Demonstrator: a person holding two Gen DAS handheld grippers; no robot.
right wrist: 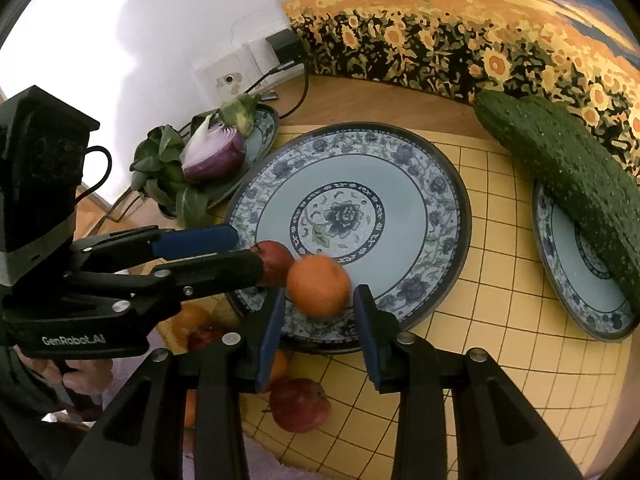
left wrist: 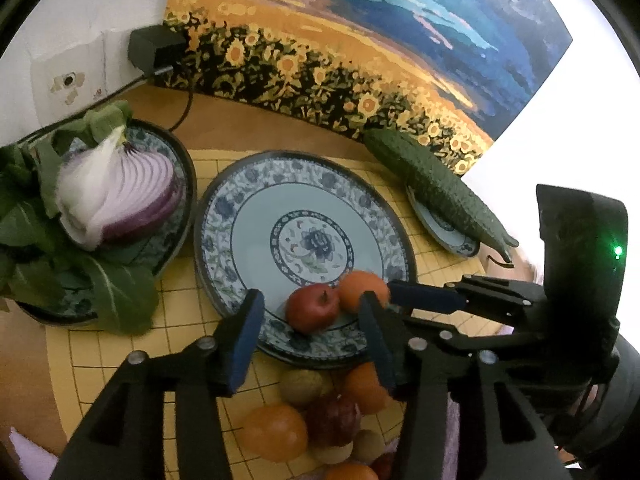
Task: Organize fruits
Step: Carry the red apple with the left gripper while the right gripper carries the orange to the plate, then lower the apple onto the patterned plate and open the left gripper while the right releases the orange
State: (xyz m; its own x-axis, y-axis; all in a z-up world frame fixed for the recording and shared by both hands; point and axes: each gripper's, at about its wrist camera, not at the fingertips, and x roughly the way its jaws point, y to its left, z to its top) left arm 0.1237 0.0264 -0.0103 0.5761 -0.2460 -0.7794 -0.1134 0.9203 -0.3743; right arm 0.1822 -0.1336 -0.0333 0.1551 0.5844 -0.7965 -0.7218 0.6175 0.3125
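Observation:
A large blue-patterned plate (left wrist: pixel 256 236) (right wrist: pixel 432 216) sits mid-table. On its near rim lie a red apple (left wrist: pixel 312 307) (right wrist: pixel 276 260) and an orange (left wrist: pixel 362 290) (right wrist: pixel 319 286). My left gripper (left wrist: pixel 310 340) is open, jaws either side of the apple and a little nearer than it. My right gripper (right wrist: pixel 319 320) is open, jaws wide around the orange without gripping it; it also shows in the left wrist view (left wrist: pixel 424 300). A pile of loose fruit (left wrist: pixel 316 420) lies on the yellow mat in front of the plate, including a red apple (right wrist: pixel 298 404).
A plate with half a red onion (left wrist: pixel 120 196) (right wrist: pixel 214 152) and greens stands left. A cucumber (left wrist: pixel 436 188) (right wrist: pixel 568 176) rests on a small plate (right wrist: pixel 580 280) at right. A sunflower painting (left wrist: pixel 360 60) leans at the back, with a charger and cable (left wrist: pixel 156 52).

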